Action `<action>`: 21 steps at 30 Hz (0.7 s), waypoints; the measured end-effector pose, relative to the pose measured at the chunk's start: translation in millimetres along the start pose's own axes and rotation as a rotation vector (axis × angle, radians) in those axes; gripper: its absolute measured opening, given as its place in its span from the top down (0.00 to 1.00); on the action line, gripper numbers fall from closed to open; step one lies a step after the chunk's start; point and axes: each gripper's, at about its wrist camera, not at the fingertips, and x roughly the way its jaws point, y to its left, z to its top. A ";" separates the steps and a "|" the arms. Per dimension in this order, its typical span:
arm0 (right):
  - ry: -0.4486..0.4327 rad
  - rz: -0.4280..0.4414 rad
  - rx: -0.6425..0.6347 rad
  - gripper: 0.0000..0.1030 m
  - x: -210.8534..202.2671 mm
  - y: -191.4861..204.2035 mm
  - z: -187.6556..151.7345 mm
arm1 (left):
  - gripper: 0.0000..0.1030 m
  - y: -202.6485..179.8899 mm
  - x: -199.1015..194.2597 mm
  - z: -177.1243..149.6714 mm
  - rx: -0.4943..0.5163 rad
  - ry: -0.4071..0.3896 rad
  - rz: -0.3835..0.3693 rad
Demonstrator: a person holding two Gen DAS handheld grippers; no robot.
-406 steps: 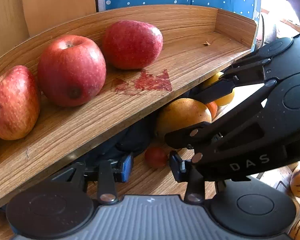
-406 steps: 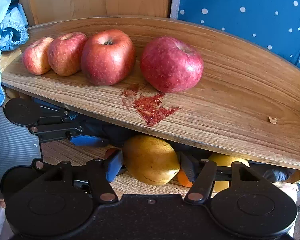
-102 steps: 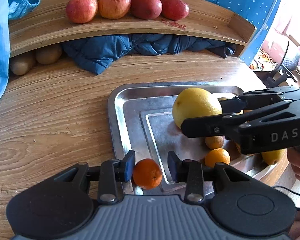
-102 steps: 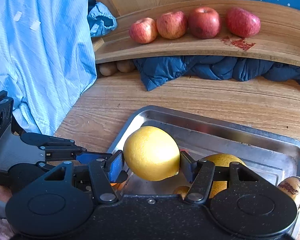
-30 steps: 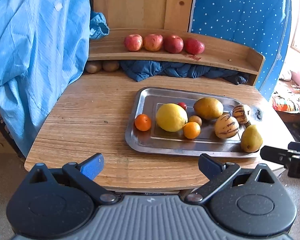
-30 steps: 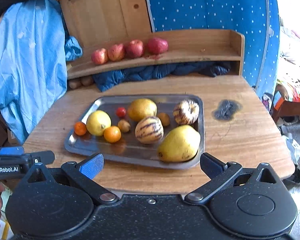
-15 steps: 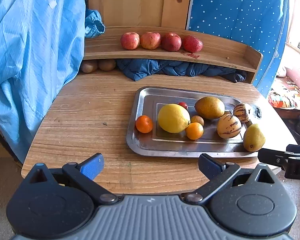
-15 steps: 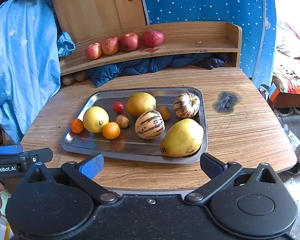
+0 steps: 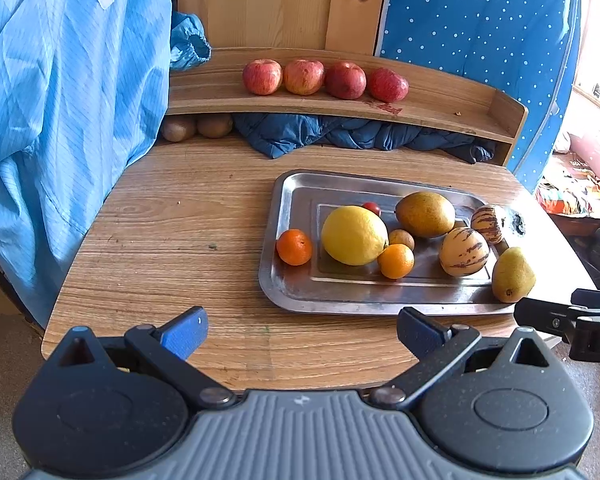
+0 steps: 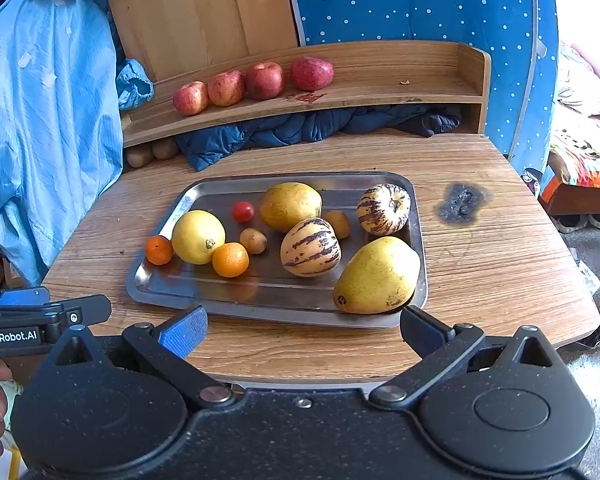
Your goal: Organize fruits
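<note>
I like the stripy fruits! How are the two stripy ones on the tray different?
The near striped fruit lies on its side beside the big pear; the far striped fruit shows its stem end and sits nearer the tray corner. Both are cream with purple stripes.

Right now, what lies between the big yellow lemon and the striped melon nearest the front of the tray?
In the right wrist view, between the lemon and the striped melon lie an orange and a small brown fruit, on the tray.
</note>
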 end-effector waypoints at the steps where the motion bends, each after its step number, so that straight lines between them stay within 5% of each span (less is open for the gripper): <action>1: 0.000 0.000 0.000 0.01 0.0 -0.1 0.1 | 0.01 0.4 0.3 0.1 0.000 0.001 -0.001; 21: 0.001 0.000 -0.001 0.01 0.4 2.5 0.5 | 0.01 3.5 2.0 0.1 -0.009 0.004 -0.004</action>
